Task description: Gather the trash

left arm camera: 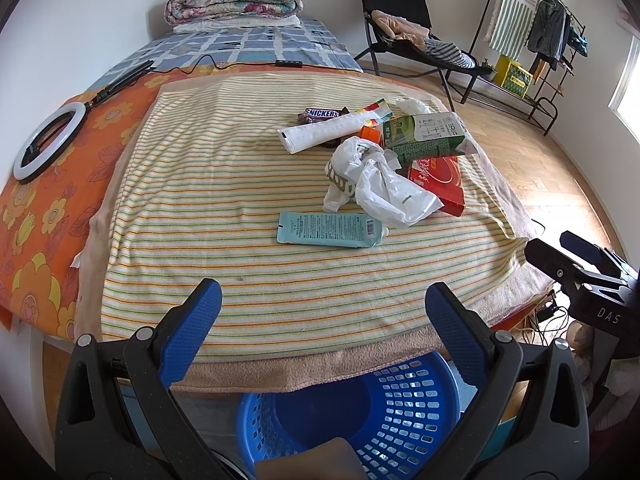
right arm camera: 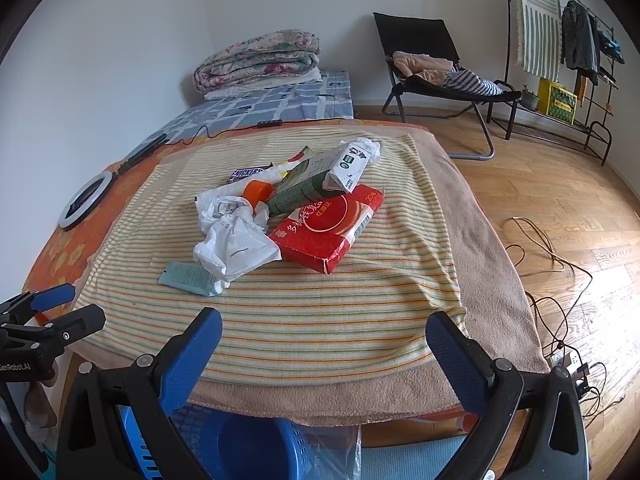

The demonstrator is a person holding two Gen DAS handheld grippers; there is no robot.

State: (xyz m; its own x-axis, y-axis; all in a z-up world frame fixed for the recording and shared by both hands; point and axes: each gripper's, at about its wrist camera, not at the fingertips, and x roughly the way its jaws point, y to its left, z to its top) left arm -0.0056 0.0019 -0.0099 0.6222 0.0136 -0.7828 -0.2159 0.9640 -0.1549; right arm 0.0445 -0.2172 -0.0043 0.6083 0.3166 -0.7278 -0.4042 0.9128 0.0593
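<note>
Both handheld grippers hover with jaws spread wide and nothing between the blue pads. In the left wrist view the left gripper (left arm camera: 323,302) fills the 6 o'clock edge, while the right gripper (left arm camera: 576,260) juts in at 3 o'clock. In the right wrist view the right gripper (right arm camera: 324,334) sits at 6 o'clock, the left gripper (right arm camera: 52,304) at 9 o'clock.

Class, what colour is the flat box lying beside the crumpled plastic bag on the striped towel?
The flat box is red, with a paler ring printed on top; the right wrist view shows it best.
</note>
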